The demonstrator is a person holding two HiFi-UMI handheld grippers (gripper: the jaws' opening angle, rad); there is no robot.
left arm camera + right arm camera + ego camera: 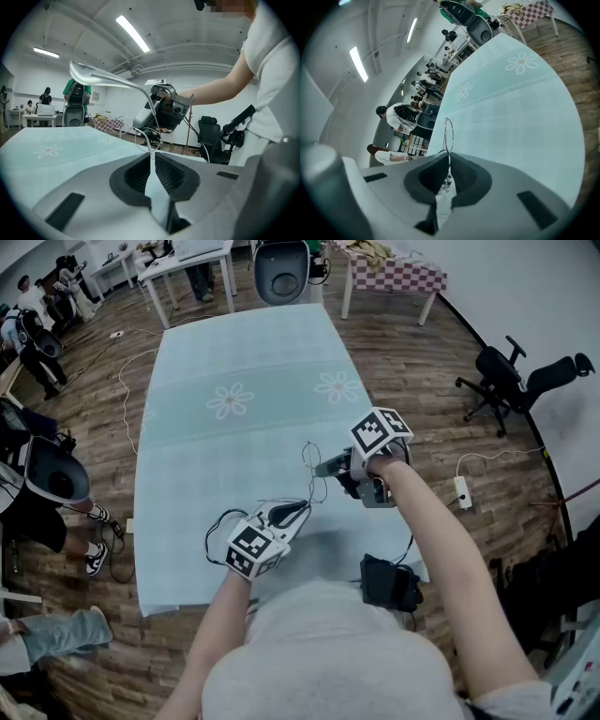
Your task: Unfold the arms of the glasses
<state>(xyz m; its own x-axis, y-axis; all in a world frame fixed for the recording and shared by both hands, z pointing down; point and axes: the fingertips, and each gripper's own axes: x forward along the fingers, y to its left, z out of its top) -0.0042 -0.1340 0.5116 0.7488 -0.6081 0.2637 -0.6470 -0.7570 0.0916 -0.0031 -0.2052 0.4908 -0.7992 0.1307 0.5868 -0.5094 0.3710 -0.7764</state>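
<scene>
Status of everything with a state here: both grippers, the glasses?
left gripper, shut on one glasses arm
right gripper, shut on the front rim
glasses, held between both grippers; how far its arms are unfolded, unclear

Even, bright indoor light from ceiling strip lamps [132,33], which glare white in both gripper views. A soft shadow falls on the tablecloth [234,352] toward its near edge. All views bulge at the edges; the gripper views end in dark rounded corners. The glasses [105,78], close to the camera in the left gripper view, appear out of focus, perhaps also motion-blurred.
</scene>
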